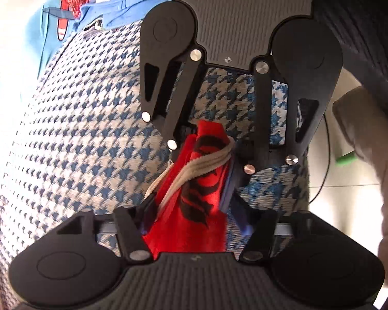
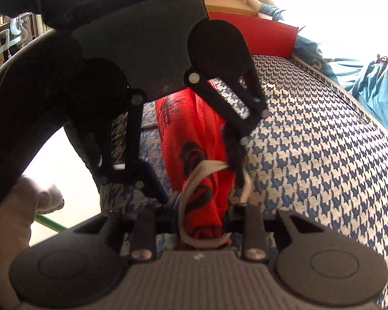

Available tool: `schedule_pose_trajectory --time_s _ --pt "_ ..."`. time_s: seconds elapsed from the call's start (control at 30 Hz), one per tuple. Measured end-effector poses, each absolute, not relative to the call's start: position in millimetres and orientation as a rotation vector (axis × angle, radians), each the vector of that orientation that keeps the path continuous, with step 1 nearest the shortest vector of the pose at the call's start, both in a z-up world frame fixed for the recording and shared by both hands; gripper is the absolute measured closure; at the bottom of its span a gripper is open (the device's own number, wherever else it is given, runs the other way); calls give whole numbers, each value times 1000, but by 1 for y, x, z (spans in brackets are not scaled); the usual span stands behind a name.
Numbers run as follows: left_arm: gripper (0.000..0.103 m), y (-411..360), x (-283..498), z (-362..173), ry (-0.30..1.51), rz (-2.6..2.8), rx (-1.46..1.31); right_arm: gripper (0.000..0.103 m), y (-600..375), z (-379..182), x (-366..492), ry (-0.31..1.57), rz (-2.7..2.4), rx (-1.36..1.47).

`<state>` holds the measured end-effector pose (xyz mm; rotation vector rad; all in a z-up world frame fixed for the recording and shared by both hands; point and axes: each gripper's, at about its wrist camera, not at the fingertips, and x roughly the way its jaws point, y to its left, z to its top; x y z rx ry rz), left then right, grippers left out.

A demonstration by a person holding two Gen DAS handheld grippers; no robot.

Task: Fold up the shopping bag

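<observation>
Fingers [image 1: 147,214] of both grippers, left gripper [image 1: 194,222] and right gripper [image 2: 201,222], pinch bag [image 1: 194,193]; bag bunched lengthwise between them, above quilt [image 1: 77,142].

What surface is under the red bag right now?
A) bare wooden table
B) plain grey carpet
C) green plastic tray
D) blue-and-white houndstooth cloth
D: in both wrist views the bunched red shopping bag, with its pale handle straps, sits between the two grippers over a blue-and-white houndstooth cloth that spreads out on every side of it.
</observation>
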<state>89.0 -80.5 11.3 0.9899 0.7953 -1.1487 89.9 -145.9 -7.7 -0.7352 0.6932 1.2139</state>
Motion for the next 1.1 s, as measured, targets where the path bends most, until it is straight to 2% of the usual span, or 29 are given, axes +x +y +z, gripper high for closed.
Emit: schedule_pose_trajectory --time_s 0.07,0.37,0.67,1.1 --pt "57 -82 85 11 796 -1149 991 76 -147 -7 89 694 1219 -742" --pt "63 -57 40 10 741 -982 932 75 -145 -7 92 688 1223 -745" --pt "63 -62 39 8 798 -874 821 74 -145 -4 94 730 1184 -695" --pt "60 -43 23 3 742 -801 581 75 -151 1 80 740 1072 -645"
